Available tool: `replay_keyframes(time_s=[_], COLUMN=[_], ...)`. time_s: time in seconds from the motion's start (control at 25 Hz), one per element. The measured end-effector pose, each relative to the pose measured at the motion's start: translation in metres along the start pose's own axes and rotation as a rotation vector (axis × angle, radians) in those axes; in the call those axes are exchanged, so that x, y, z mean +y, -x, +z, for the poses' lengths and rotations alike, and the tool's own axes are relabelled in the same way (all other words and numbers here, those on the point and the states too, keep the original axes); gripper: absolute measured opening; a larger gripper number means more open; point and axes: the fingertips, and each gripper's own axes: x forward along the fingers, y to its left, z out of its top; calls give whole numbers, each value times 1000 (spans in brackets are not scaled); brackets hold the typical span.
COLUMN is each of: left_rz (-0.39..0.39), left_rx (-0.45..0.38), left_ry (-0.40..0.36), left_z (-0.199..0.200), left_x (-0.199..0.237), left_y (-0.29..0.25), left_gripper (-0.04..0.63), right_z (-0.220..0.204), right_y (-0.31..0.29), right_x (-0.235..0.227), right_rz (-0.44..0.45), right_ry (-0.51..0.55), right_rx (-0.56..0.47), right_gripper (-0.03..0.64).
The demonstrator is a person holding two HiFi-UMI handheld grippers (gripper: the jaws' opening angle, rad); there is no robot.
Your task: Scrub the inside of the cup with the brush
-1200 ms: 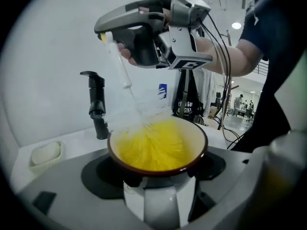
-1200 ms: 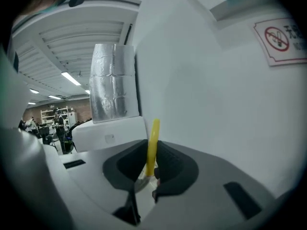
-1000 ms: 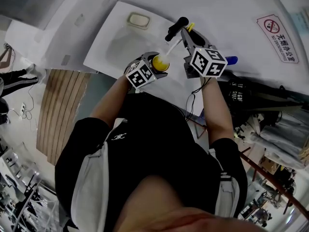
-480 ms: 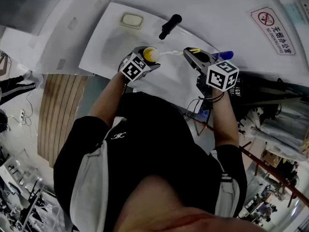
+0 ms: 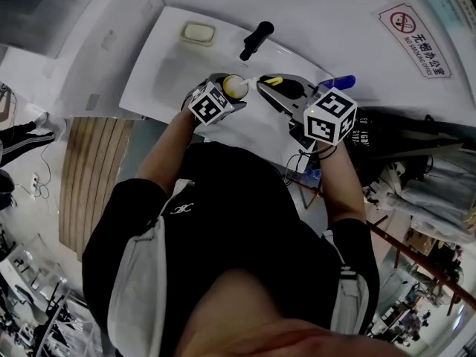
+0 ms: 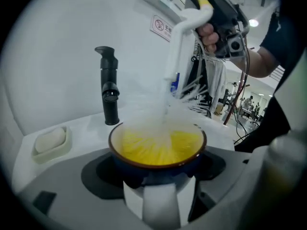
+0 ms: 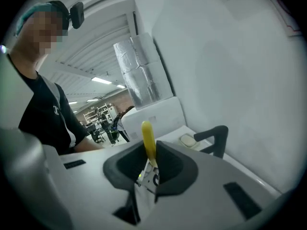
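Note:
A cup (image 6: 157, 147), yellow inside and dark blue outside, is held upright between the jaws of my left gripper (image 6: 157, 169). In the head view the cup (image 5: 235, 86) is over the white sink's front rim. The brush (image 6: 178, 47) has a white handle that slants down into the cup, and its white bristles (image 6: 160, 123) are blurred inside. My right gripper (image 5: 275, 88) is shut on the brush's yellow handle end (image 7: 148, 140), just to the right of the cup and above it.
Behind the cup a black faucet (image 5: 256, 40) stands at the back of the white sink (image 5: 167, 69). At the sink's far left corner is a soap dish (image 5: 198, 32). A no-smoking sign (image 5: 413, 30) hangs on the wall. Cables and clutter lie at the right.
My right gripper has swung back left towards the cup with the brush. The cup and the left gripper have shifted only slightly.

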Motion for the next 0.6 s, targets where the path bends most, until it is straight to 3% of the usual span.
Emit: replay_keyframes(time_s=[0.2, 0.6], left_rz=[-65, -212], left_rx=[-12, -122], left_ry=[-97, -160], left_z=[8, 26], left_x=[-26, -68], left_y=[-2, 7], left_gripper=[405, 405], right_z=[25, 38], right_y=[-19, -39], right_x=[-7, -60], right_rz=[-5, -254], right_ry=[-25, -18], right_rx=[-99, -167], right_gripper=[57, 64])
